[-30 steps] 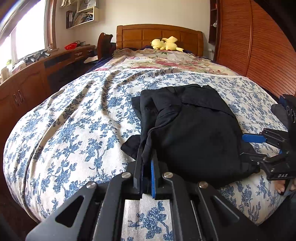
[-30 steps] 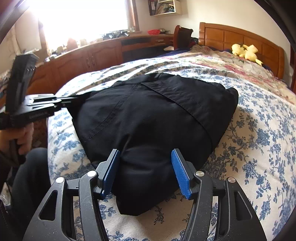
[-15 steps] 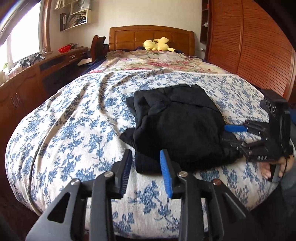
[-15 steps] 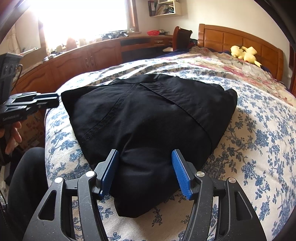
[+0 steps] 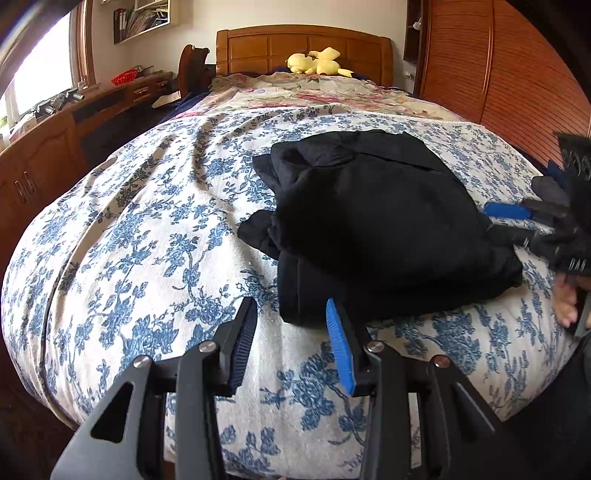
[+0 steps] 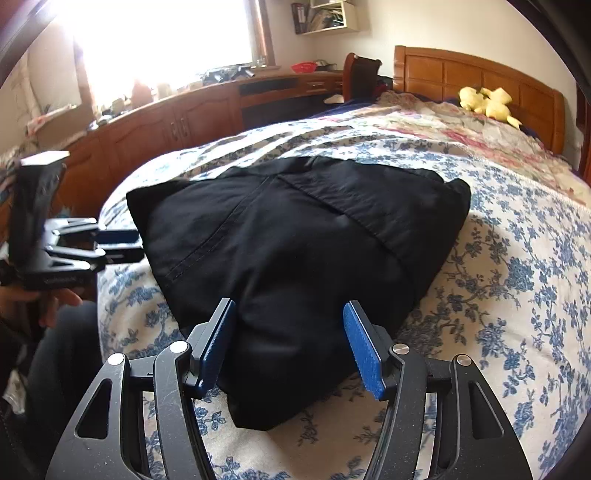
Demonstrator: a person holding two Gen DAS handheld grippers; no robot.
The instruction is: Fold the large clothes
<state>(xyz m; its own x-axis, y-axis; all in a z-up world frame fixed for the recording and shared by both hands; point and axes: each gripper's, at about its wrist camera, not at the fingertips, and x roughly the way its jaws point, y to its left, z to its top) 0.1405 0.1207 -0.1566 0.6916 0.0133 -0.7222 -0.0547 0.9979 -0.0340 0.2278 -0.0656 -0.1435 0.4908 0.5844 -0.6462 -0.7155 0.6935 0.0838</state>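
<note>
Black garment (image 6: 295, 258) folded on floral bedspread (image 5: 129, 240), left gripper (image 5: 291, 332) just opened, empty, right gripper (image 6: 288, 339) agape astride its edge

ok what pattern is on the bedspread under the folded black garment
Blue flowers on a white ground, with the folded black garment lying on it; clearest in the left wrist view.

Bedroom interior. A bed (image 5: 122, 236) with a blue-floral cover and a wooden headboard (image 5: 303, 46) bears a yellow plush toy (image 5: 317, 62) near the pillows. Wooden cabinets (image 6: 155, 125) run beneath a bright, overexposed window (image 6: 162, 33); a wall shelf (image 6: 328, 16) hangs above. A slatted wooden wardrobe (image 5: 517, 77) flanks the opposite side.
</note>
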